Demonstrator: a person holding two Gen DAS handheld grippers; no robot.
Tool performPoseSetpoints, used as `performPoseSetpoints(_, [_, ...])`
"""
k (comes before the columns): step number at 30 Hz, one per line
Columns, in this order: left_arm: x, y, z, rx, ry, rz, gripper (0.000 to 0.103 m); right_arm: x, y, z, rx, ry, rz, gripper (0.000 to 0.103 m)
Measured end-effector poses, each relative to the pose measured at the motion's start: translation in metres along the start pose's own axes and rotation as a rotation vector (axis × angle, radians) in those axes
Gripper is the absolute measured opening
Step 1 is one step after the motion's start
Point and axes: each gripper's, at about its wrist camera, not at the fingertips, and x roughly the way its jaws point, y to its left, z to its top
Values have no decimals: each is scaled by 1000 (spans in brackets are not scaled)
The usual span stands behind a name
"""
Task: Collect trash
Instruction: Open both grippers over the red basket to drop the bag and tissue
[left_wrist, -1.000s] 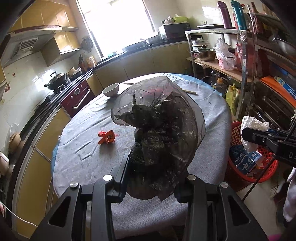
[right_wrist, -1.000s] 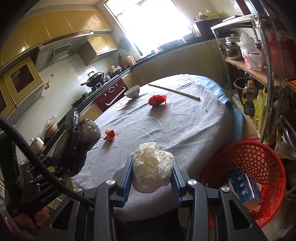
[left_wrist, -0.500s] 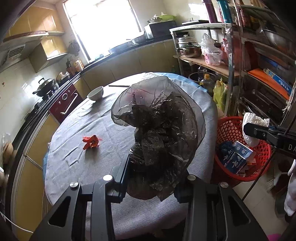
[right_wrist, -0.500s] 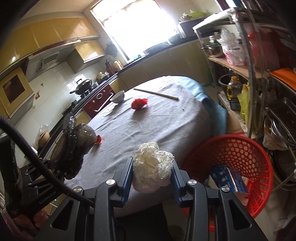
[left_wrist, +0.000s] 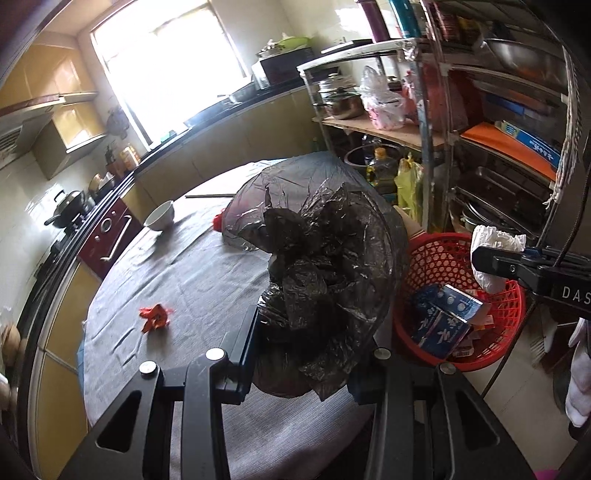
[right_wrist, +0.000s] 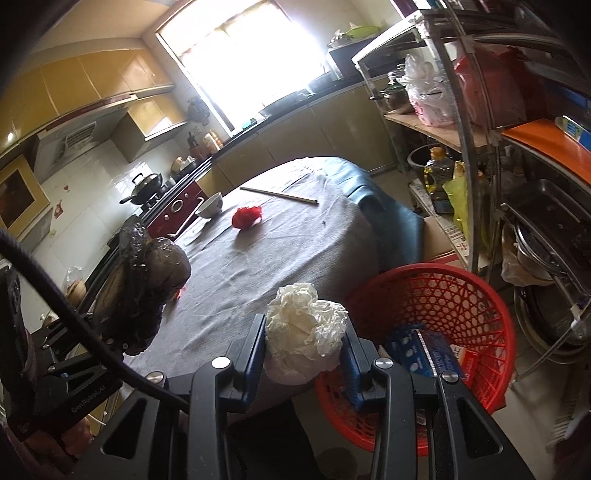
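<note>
My left gripper (left_wrist: 301, 345) is shut on a crumpled black plastic bag (left_wrist: 317, 266), held over the near edge of the grey-clothed round table (left_wrist: 192, 273). My right gripper (right_wrist: 304, 350) is shut on a white paper wad (right_wrist: 304, 328), hanging at the table's edge beside the red plastic basket (right_wrist: 461, 295). That basket (left_wrist: 495, 347) stands on the floor right of the table and holds blue boxes (left_wrist: 443, 317). In the left wrist view the right gripper and its white wad (left_wrist: 493, 251) hang above the basket. Loose trash still lies on the cloth: a small orange-red wrapper (left_wrist: 155, 315) and a red crumpled ball (right_wrist: 246, 216).
A white bowl (right_wrist: 209, 205) and chopsticks (right_wrist: 279, 194) lie at the table's far side. A cluttered metal shelf rack (right_wrist: 480, 147) stands close behind the basket, with a cardboard box (right_wrist: 439, 240) and an oil bottle (right_wrist: 437, 166) on the floor. Kitchen counters and a stove (right_wrist: 147, 184) run along the left wall.
Both grippers have swung right with their loads; the table has slid left in both views. The red basket now sits closer under the right gripper, and both wrists have rolled a little.
</note>
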Motion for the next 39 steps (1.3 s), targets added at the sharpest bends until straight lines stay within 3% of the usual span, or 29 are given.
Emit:
performPoseSetpoints(3, [6,-13,6,21,8,-36,41,-3,-13,2,23,-6,-20,40])
performPoseSetpoints(13, [47,-65,25,76,89,-303,42,-9,-85,-3,171,-8,-108,40])
performPoseSetpoints(21, [97,-105,37,96,204,-419,43,-3,-137,-7,274,10,-168,40])
performPoseSetpoints(26, [118,-127,38,126,244,-459,43,9,-149,-7,305,36,-177,40])
performPoseSetpoints(29, [125,-128,39,143,253,-453,52,21,-149,-2,315,58,-175,43])
performPoseSetpoints(33, [118,-108,41,109,223,-450,59,25,-151,8,362,45,-167,50])
performPoseSetpoints(39, [98,-60,38,58,136,-404,61,22,-136,19,318,15,-166,52])
